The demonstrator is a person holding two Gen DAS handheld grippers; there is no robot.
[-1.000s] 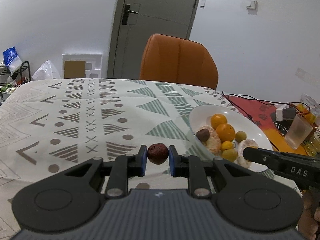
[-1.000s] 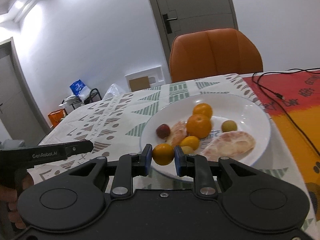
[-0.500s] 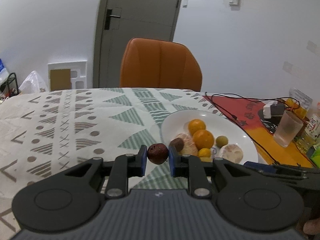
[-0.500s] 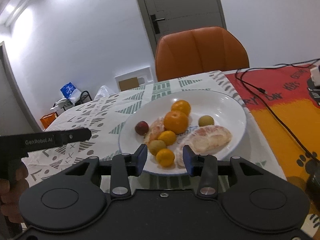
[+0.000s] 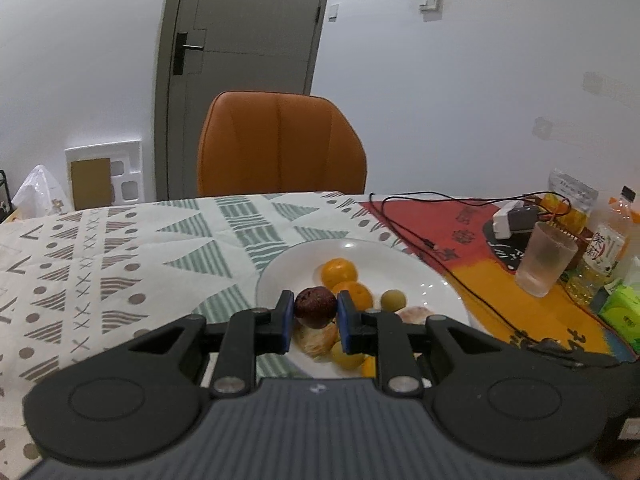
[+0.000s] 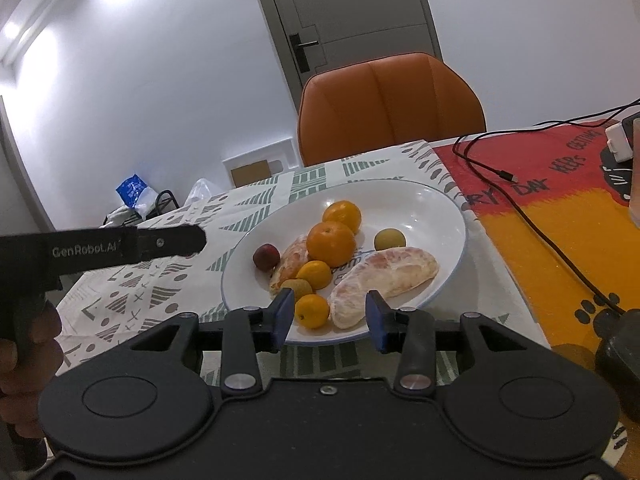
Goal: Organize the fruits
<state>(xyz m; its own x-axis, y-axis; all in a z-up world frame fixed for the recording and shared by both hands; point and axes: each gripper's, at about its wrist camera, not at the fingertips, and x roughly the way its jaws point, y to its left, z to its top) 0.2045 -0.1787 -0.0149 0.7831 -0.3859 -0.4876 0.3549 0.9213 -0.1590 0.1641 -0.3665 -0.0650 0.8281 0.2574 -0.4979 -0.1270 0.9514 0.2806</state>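
My left gripper (image 5: 314,322) is shut on a dark red-brown fruit (image 5: 315,306) and holds it over the near left part of the white plate (image 5: 420,268). The plate (image 6: 440,208) holds oranges (image 6: 331,243), small yellow and green fruits, a peeled pomelo piece (image 6: 386,274) and a dark red fruit (image 6: 266,256). My right gripper (image 6: 329,322) is open and empty at the plate's near rim, with a small orange fruit (image 6: 313,310) lying on the plate just past its jaws. The left gripper's side (image 6: 120,245) shows at the left in the right wrist view.
An orange chair (image 5: 280,148) stands behind the table. A black cable (image 6: 532,220) runs over the red and orange mat right of the plate. A frosted cup (image 5: 546,260), a charger, bottles and a green pack stand at the far right.
My right gripper opened and left the small orange fruit on the plate, then drew back a little. My left gripper carried the dark fruit rightward to above the plate.
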